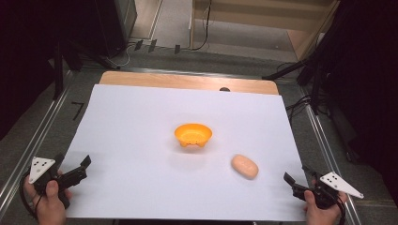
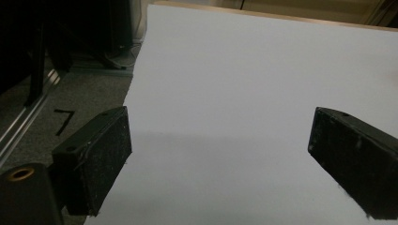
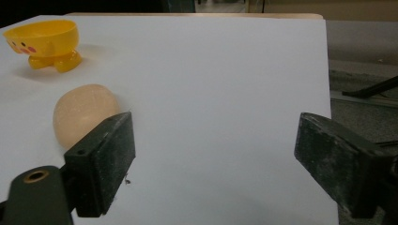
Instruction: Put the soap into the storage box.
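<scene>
Peach-coloured oval bun lies on the white-covered counter, at about ten o'clock from the right tool, long axis running ten-to-four. Yellow footed bowl stands near, farther back. Both tools, left tool included, are released, jaws apart.

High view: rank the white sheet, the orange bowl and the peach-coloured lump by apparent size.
1. White sheet, by far the largest.
2. Orange bowl.
3. Peach lump, a bit smaller than the bowl though it lies nearer the camera.
</scene>
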The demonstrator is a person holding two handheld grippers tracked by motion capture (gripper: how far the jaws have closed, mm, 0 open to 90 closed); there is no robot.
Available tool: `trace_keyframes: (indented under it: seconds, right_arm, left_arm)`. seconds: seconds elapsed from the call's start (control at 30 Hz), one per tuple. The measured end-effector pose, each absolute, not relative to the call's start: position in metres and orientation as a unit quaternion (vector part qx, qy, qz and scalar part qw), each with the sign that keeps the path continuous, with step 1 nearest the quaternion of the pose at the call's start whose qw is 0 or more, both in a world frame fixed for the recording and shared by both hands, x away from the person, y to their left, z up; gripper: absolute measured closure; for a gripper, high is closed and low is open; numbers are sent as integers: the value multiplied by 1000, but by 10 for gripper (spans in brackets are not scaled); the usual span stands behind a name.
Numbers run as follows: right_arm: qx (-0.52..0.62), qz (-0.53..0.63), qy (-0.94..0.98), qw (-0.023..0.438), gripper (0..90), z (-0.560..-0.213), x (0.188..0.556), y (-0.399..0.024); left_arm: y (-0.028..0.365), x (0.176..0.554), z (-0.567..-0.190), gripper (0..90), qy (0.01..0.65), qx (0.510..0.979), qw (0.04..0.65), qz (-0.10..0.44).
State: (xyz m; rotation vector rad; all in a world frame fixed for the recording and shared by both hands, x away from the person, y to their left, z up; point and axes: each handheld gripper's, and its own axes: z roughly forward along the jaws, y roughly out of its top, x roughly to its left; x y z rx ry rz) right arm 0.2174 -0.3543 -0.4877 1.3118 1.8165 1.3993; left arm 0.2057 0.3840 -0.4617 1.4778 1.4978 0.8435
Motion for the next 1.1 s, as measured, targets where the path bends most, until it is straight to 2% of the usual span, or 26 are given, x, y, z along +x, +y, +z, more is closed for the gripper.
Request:
trace_keyframes:
  seconds: [0.2,0.3,0.4,0.43,0.53,0.8,0.87,1.1]
  right_arm:
    - [465,502,687,244,282,-486,219,-350]
    - [451,477,710,256,305,-481,222,-344]
    - [423,459,745,236,332,-474,224,-336]
    - [419,443,754,242,333,-472,225,-333]
    - [417,414,779,220,329,-471,231,-326]
    - [377,345,843,170,245,-463,251,-300]
    - [371,341,847,168,238,-461,253,-298]
    - [339,263,894,129,145,-448,275,-273]
  left_arm:
    - [384,206,-462,72,599,590,425,337]
    - [384,206,-462,72,598,592,424,336]
    - [384,206,-462,72,597,594,422,335]
    - [384,206,-462,72,597,594,422,335]
    - [383,206,-462,72,597,594,421,336]
    - [383,207,-462,72,594,599,421,334]
    - [383,207,-462,72,594,599,420,334]
    - [382,207,-462,72,590,602,421,335]
